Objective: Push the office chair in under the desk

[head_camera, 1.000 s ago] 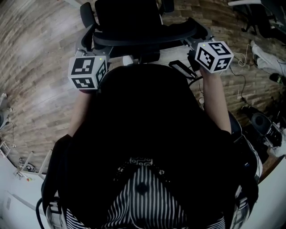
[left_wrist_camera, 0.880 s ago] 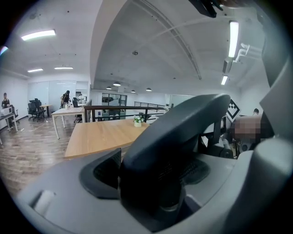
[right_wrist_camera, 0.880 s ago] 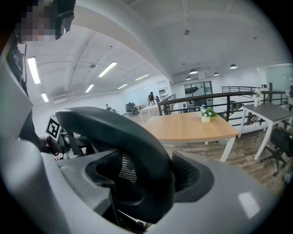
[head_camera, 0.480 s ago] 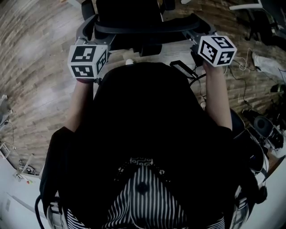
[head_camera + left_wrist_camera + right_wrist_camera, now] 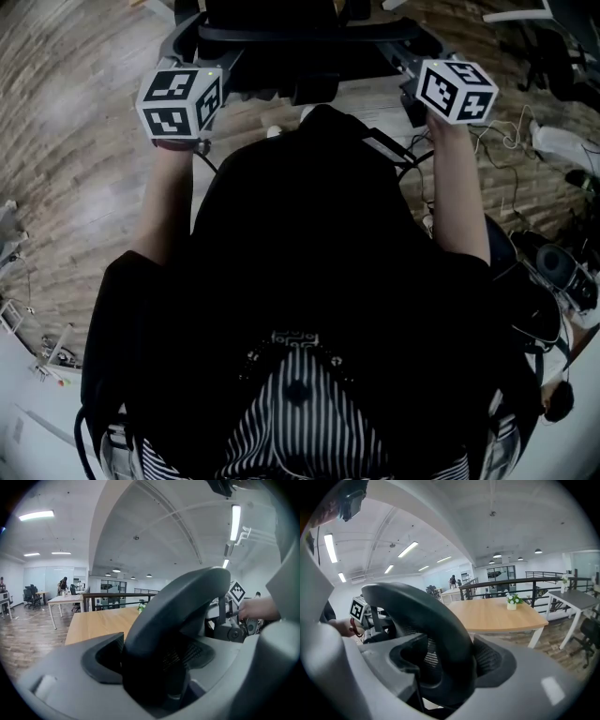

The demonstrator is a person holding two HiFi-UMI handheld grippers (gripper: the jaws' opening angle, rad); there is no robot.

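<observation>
A person stands behind the office chair [image 5: 272, 33] and looks down at it. The person's arms reach forward, one on each side. Each hand holds a gripper.

The left gripper [image 5: 157, 660] is closed on the curved top edge of the chair's back [image 5: 187, 597]. The dark edge sits tight between the two gray jaws. The right gripper [image 5: 450, 667] holds the same top edge, further along on the other side, and its jaws squeeze that edge too. So both grippers grip the chair, one near each end of the back.

From above, the two cubes with black and white squares stick up, the left cube [image 5: 178, 101] and the right cube [image 5: 456, 90]. The chair's back runs between them.

The desk [image 5: 501, 613] is just past the chair's back. Its wooden surface is light brown. A small white pot with a plant [image 5: 512, 600] stands on it, well away from the chair. A green bottle [image 5: 140, 605] shows at the far side. I cannot tell how far the seat is under the desk.

The floor [image 5: 84, 141] is made of wood planks.
</observation>
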